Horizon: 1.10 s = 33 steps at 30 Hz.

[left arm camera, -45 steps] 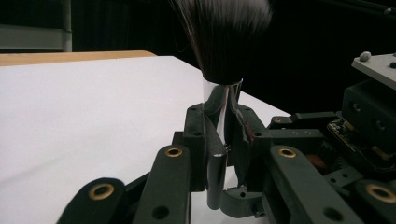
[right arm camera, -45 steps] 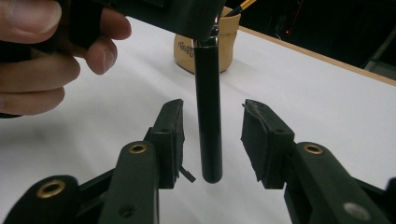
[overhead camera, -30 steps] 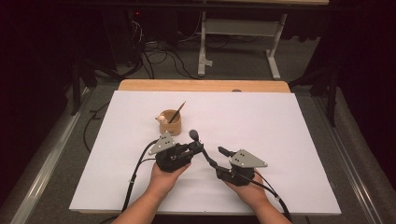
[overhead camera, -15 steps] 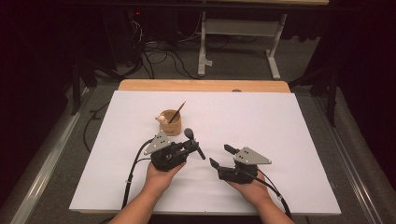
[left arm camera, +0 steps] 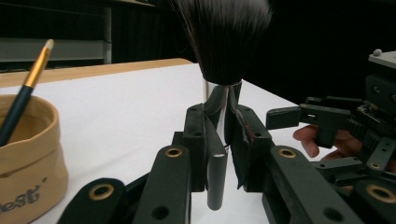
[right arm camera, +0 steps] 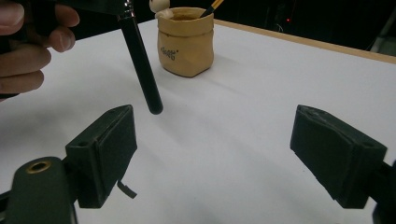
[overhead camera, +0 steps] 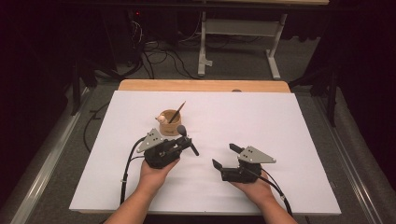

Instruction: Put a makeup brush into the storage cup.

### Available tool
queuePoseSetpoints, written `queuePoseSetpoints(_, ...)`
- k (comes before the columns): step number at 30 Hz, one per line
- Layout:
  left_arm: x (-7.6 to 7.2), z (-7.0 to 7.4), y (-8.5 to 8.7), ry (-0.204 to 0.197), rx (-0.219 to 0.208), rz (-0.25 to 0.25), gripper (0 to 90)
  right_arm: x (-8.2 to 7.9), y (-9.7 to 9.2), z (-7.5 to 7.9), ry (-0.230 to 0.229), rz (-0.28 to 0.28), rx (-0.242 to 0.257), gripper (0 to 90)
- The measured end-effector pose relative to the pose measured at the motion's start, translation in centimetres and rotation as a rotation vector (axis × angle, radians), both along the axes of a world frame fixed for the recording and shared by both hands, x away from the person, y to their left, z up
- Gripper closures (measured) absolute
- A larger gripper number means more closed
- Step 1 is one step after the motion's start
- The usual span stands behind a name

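One tan paper-like pot (overhead camera: 171, 123) stands just beyond the left gripper (overhead camera: 182, 143), holding one slim black pencil-like brush (overhead camera: 176, 112) with a gold ferrule. The left gripper pinches one black-handled, dark-bristled makeup brush (left arm camera: 223, 56). The right gripper (overhead camera: 225, 156), nearby, has just been opening, its jaws spread with nothing between them.

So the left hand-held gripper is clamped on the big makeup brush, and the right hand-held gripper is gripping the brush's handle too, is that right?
Not quite. The left hand-held gripper is clamped on the makeup brush, but the right hand-held gripper grips nothing: its jaws have just been opening, and the right gripper view shows them wide apart, the brush handle clear of them.
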<state>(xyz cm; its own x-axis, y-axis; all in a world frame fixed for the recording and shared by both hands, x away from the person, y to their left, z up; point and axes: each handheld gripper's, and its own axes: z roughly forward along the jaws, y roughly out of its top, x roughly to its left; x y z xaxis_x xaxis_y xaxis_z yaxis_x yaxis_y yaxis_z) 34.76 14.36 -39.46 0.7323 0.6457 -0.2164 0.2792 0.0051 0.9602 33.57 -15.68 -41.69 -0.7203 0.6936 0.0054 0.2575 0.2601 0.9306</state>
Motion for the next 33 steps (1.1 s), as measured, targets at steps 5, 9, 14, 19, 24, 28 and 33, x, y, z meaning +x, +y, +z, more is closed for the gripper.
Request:
queuePoseSetpoints(5,0.1,0.1,0.4,-0.003,0.007,0.016,76.5,0.2,-0.3,0.0,-0.007,-0.001,-0.007,13.1)
queuePoseSetpoints(9,0.0,0.1,0.5,-0.007,0.014,0.019,76.5,0.2,-0.6,-0.1,0.008,-0.031,-0.008,7.4)
queuePoseSetpoints(14,0.0,0.2,0.7,-0.01,0.014,0.027,76.5,0.3,-0.9,0.0,0.001,-0.037,-0.006,5.1)
queuePoseSetpoints(19,0.1,0.3,1.2,-0.012,0.008,0.041,76.5,0.4,-1.0,-0.1,0.002,-0.037,-0.005,2.7)
queuePoseSetpoints(24,0.1,0.4,1.6,-0.014,0.002,0.053,76.5,0.3,-1.2,-0.2,0.01,-0.03,-0.01,1.2)
queuePoseSetpoints(28,0.2,0.4,1.8,-0.015,0.0,0.062,76.5,0.2,-1.5,-0.2,0.012,-0.036,0.0,1.1)
queuePoseSetpoints(33,0.2,0.5,2.1,-0.018,-0.004,0.072,76.5,0.2,-1.9,-0.2,0.015,-0.041,0.0,1.1)
